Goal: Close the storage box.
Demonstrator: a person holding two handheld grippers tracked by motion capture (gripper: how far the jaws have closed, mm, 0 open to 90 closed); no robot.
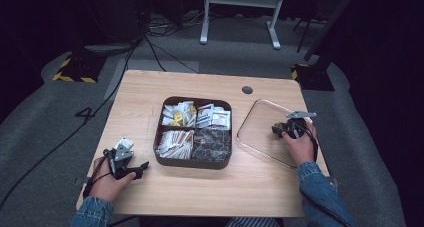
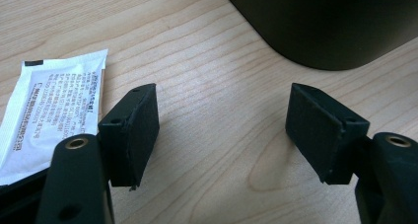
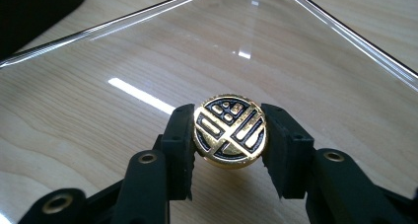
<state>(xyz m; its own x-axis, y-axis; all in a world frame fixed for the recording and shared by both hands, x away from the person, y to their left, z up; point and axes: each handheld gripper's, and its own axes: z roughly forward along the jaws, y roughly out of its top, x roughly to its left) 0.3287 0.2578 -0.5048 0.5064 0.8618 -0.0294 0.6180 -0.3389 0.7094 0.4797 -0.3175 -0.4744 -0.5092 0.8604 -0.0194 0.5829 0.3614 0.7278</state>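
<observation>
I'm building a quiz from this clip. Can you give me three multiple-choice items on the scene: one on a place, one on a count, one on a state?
1. Where does the clear lid lie?
A. on the box
B. on the table, right of the box
C. on the floor

2. How many compartments has the dark box?
A. two
B. four
C. six

3. How stands the right gripper?
A. shut on the gold knob
B. open above the knob
C. shut on a sachet

Answers:
1 B: the high view shows the lid flat on the wood beside the box.
2 B: dividers cross once each way.
3 A: both fingers press the gold knob of the lid.
</observation>
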